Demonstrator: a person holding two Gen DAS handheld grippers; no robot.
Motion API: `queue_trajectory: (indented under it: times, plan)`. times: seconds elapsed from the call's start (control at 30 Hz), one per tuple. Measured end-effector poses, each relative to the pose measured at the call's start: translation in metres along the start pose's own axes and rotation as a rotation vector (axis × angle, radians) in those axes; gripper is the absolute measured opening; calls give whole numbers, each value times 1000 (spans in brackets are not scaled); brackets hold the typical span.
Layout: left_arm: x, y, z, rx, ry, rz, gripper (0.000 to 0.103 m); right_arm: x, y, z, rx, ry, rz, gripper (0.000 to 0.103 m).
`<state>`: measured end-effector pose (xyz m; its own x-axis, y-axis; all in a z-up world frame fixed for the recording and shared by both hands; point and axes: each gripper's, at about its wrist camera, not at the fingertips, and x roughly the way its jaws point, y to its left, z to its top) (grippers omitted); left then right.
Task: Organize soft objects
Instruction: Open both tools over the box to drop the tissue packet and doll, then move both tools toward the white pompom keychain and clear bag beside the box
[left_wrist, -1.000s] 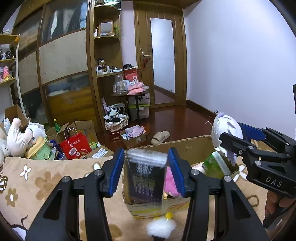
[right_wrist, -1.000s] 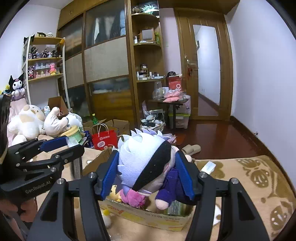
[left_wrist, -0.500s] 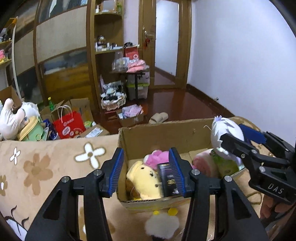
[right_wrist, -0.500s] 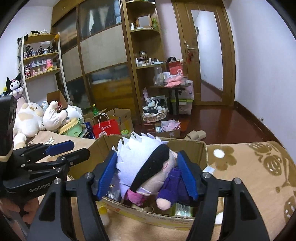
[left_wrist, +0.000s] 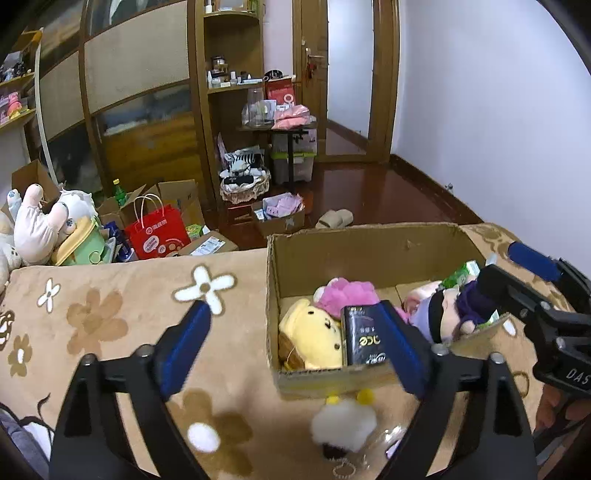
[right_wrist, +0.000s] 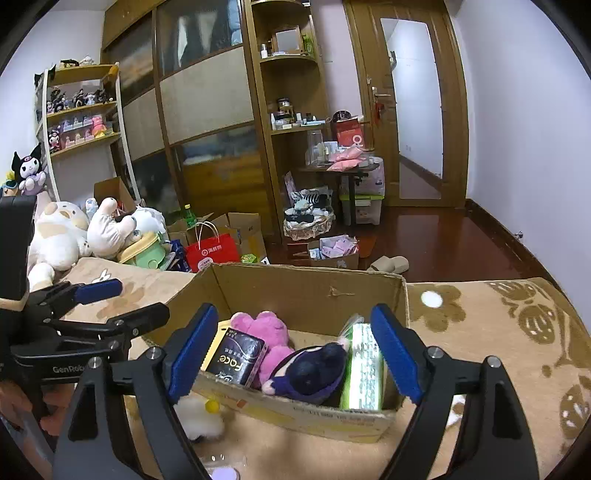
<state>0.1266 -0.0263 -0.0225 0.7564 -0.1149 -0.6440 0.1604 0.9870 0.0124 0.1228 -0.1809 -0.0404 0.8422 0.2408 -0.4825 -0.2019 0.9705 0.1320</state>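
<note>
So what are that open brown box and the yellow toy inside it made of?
Box: looks like plain corrugated cardboard, matte brown, with creased, dented walls and raw edges. Yellow toy: apparently soft plush fabric, fuzzy and rounded, probably stuffed.

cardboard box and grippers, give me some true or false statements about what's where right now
1. The black tissue pack lies inside the cardboard box. True.
2. The right gripper is clamped on the purple doll. False: its jaws are open and the doll rests in the box.
3. The yellow plush sits beside the tissue pack. True.
4. The left gripper holds the pink plush. False: it is open and empty.
5. The white pompom is in the box. False: it lies on the blanket in front.
</note>
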Motion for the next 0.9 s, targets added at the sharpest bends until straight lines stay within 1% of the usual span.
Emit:
queue_trajectory:
  times: [0.1,0.27,0.33,0.53,0.7,0.9]
  plan:
    - [-7,-1,-2,14,6,23,97,-8,0,-1,-2,7,-3,94]
    - [-17,-1,-9,14,46,14,97,-23,1,-7,20,13,-16,102]
    - [-21,-2,-12,12,61,17,97,-29,1,-9,29,21,-20,103]
    - [-37,3,-17,-25,111,-9,97,-46,4,-19,30,45,-38,103]
    - [-49,5,-23,-31,148,-22,97,-56,11,-29,11,78,-42,103]
    - [-66,7,-31,-34,172,-41,97,-65,24,-42,-24,110,-42,103]
